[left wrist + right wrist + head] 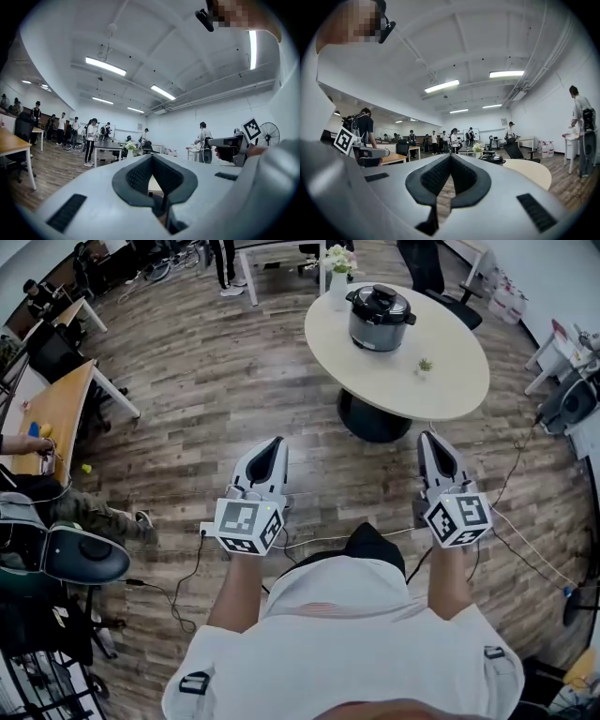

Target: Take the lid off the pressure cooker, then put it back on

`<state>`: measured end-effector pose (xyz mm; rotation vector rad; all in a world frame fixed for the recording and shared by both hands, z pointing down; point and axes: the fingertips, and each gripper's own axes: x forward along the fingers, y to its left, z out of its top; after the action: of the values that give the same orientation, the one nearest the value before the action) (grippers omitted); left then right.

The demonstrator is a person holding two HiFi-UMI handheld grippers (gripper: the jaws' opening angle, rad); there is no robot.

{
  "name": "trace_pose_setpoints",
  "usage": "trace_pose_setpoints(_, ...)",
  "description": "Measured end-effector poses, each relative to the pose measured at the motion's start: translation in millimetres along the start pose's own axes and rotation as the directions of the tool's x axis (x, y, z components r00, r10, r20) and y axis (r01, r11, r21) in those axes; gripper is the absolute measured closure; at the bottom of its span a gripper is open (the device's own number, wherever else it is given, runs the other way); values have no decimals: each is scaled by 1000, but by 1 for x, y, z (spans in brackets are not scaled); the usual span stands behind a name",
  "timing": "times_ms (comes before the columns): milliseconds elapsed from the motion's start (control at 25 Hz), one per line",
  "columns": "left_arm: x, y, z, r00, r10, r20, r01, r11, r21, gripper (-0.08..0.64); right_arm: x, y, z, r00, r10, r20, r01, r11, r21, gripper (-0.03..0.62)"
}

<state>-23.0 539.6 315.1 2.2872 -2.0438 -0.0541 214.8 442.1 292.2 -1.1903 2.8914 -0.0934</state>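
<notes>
Both pressed together and empty, my left hand-held gripper (pixel 273 443) and right hand-held gripper (pixel 427 438) could shove the pressure cooker (pixel 379 322) across the counter (pixel 455 371) if they meet its lid (pixel 380 298) unopened.

No text, label, brand or number in any view is legible.

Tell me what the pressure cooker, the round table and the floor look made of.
Pressure cooker: grey body with soft sheen, likely metal; dark glossy lid, plastic or coated metal. Round table: smooth matte cream top, probably laminate. Floor: planks with grain and seams, wood or wood-look vinyl; cannot tell which.
</notes>
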Motion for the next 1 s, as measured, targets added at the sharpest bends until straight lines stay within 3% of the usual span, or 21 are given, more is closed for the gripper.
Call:
trace_pose_setpoints(440, 105, 69, -12, 1000, 8, -25, -8, 1000, -6, 555, 135, -34, -12, 999, 52, -14, -52, 999, -5, 592)
trace_pose_setpoints(1000, 395, 104, 18, 999, -23, -36, 24, 1000, 15, 555, 343, -231, 11, 999, 33, -25, -33, 999, 24, 592)
